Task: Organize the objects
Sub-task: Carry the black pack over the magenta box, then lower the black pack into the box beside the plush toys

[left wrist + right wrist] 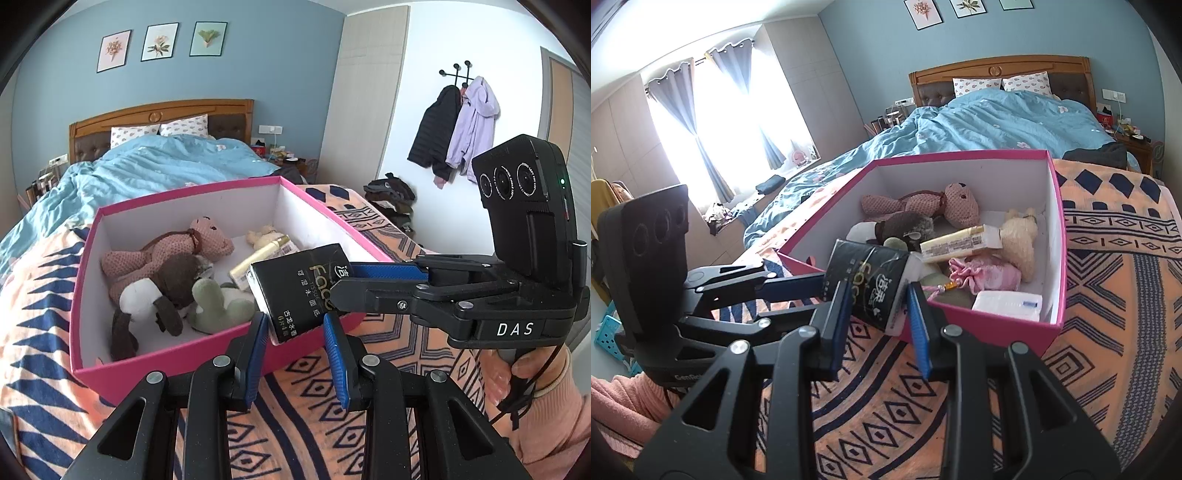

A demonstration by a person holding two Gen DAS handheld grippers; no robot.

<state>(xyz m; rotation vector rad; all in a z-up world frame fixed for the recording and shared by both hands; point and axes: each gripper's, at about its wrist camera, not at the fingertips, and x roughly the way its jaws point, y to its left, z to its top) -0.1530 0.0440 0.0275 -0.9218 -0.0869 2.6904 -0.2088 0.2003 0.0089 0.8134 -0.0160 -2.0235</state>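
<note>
Tissue pack [301, 288], black, held up over the near edge of the pink box [177, 363]. Both grippers pinching it: left gripper [297, 328] on the bottom end, right gripper [341, 277] clamped on its side. Box sits on a patterned orange blanket [369, 424], w/ stuffed toys [162, 266] & a cream tube [258, 256] inside.

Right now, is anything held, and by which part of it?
Yes, the tissue pack, by both grippers. The left gripper pinches one short end between its pads; the right gripper clamps a long side.
</note>
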